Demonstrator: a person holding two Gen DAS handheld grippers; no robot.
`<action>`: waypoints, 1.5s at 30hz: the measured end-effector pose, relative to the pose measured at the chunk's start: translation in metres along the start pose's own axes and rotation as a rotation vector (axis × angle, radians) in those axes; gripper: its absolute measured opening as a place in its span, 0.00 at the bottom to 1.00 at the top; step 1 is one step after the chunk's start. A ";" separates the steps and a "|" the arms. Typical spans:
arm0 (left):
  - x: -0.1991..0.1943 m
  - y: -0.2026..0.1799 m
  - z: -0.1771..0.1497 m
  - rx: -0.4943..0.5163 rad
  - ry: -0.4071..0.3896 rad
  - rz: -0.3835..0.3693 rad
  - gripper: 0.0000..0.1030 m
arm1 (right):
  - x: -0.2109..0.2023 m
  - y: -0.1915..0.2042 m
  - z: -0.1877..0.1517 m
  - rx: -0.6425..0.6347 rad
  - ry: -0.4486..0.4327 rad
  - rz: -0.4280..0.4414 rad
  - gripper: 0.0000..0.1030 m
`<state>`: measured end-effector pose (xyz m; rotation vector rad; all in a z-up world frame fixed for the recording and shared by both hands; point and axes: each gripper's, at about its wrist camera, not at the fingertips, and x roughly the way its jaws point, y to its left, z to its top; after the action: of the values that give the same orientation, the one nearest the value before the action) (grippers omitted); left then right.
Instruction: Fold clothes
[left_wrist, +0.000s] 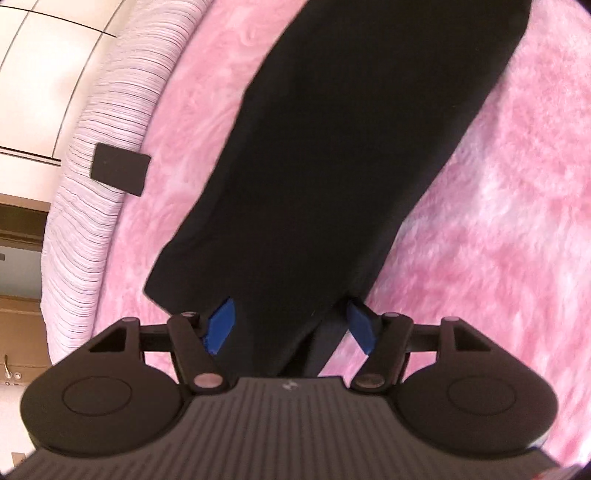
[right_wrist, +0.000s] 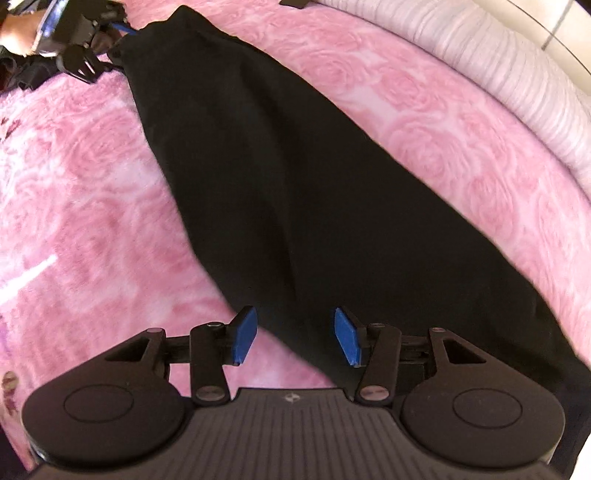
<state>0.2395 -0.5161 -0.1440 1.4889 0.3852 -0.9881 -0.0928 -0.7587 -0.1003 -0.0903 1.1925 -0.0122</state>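
My left gripper (left_wrist: 291, 325) and right gripper (right_wrist: 295, 336) both stand with jaws apart, black garment (right_wrist: 295, 192) between the blue pads but nothing pinched. The garment lies as a long band across the pink blanket (right_wrist: 92, 192), one gripper at each end. If I close on too little cloth, I judge the hem could slip out mid-lift and the band sag or twist; the plush pile may also drag it. Beyond the blanket runs a striped white edge (left_wrist: 96, 184), then pale panels (left_wrist: 44, 55)
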 end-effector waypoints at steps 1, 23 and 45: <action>0.001 0.003 0.002 -0.025 0.011 -0.014 0.54 | -0.004 0.003 -0.004 0.010 -0.008 0.002 0.49; -0.022 -0.018 -0.035 0.234 -0.219 0.040 0.45 | -0.024 0.070 -0.041 0.482 0.009 -0.401 0.65; -0.088 -0.149 0.168 0.525 -0.819 -0.302 0.17 | -0.029 0.130 -0.062 1.060 -0.150 -0.517 0.77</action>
<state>0.0200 -0.6153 -0.1547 1.3428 -0.2766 -1.9378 -0.1665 -0.6320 -0.1061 0.5267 0.8613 -1.0585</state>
